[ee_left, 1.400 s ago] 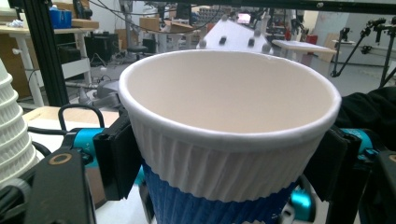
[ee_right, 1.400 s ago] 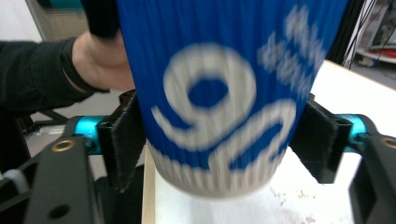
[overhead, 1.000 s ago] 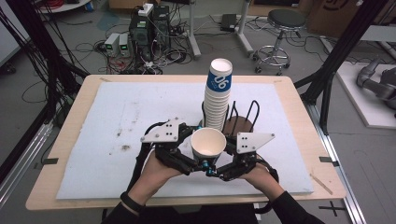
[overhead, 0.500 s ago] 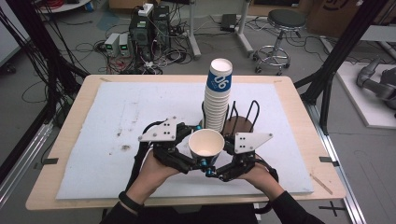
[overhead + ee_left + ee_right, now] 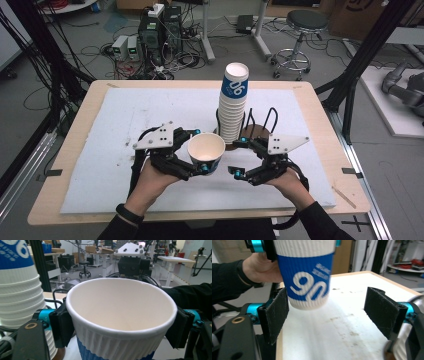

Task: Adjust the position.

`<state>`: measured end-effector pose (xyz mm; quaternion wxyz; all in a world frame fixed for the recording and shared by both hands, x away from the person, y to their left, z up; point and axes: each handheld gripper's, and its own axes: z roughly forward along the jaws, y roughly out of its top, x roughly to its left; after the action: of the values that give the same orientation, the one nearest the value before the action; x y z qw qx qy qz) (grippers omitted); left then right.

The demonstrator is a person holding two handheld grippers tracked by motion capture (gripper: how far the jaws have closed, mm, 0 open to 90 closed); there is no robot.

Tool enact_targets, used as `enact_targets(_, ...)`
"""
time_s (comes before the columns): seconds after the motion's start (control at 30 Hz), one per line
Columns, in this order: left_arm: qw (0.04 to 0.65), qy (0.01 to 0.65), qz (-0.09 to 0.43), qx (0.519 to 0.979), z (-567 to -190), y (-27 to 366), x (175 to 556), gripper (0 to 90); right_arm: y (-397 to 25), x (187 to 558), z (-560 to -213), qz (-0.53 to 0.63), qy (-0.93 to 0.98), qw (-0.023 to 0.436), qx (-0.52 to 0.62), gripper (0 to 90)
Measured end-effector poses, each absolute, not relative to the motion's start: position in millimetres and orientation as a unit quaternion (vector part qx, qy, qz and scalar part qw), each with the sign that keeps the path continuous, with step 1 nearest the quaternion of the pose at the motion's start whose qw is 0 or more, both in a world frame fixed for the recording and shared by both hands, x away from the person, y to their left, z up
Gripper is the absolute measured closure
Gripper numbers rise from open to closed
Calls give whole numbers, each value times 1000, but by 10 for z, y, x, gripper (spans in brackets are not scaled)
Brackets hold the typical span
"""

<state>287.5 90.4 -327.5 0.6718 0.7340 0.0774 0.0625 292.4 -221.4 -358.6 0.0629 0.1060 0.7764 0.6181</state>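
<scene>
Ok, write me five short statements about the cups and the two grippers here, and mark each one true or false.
1. The left gripper is shut on the single cup. True.
2. The right gripper also clamps that cup. False: its fingers stand apart, touching nothing.
3. The single cup is held upright, mouth up. True.
4. The single cup holds liquid. False: its inside is bare.
5. The cup stack lies on its side. False: it stands upright in a wire holder.

High view looks forward and down over the whole desk point(image 5: 125, 120). Left tool view sits close behind the cup point(image 5: 120, 315), facing the right tool. Right tool view looks low across the desk; all views share the cup.
</scene>
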Motion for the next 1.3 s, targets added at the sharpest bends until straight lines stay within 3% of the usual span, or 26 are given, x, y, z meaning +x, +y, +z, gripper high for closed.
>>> enact_targets(0.83, 659, 139, 117, 730, -3475, 1509, 2939, 227, -2478, 3082, -3597, 608, 774, 95, 152, 205)
enact_targets(1.3, 662, 134, 127, 727, -3429, 1460, 2951, 227, -2586, 3040, -3558, 606, 771, 111, 159, 204)
